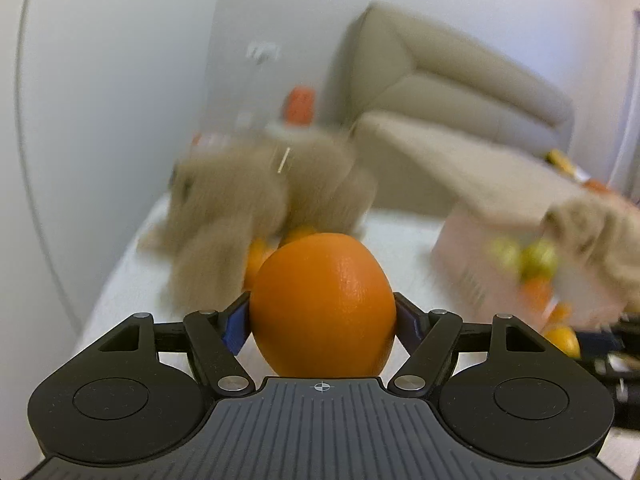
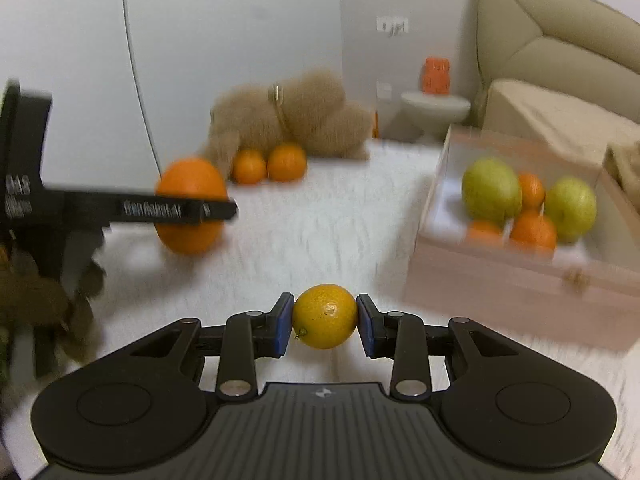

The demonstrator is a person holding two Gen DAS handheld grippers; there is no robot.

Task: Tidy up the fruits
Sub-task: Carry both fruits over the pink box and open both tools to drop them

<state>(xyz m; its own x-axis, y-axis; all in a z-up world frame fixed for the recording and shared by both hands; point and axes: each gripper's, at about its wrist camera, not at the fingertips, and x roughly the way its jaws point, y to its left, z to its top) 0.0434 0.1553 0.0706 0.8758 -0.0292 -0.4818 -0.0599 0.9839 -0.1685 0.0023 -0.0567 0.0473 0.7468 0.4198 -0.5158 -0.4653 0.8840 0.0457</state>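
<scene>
Dimpled round orange (image 1: 324,304), smooth small citrus (image 2: 325,316), fuzzy plush (image 2: 288,116)

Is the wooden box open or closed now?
Open. In the right wrist view the wooden box shows green and orange fruits inside, with no lid over them.

Open white bed cover (image 2: 320,232) runs from the right gripper (image 2: 325,317) toward 12 o'clock. At 2 o'clock the box (image 2: 520,280) blocks the way, fruit filling it. At 10 o'clock the left gripper (image 2: 176,211) with its orange (image 2: 191,178) bars passage. Far at 12, a plush toy (image 2: 288,120) and two oranges (image 2: 268,164) close the lane.
</scene>
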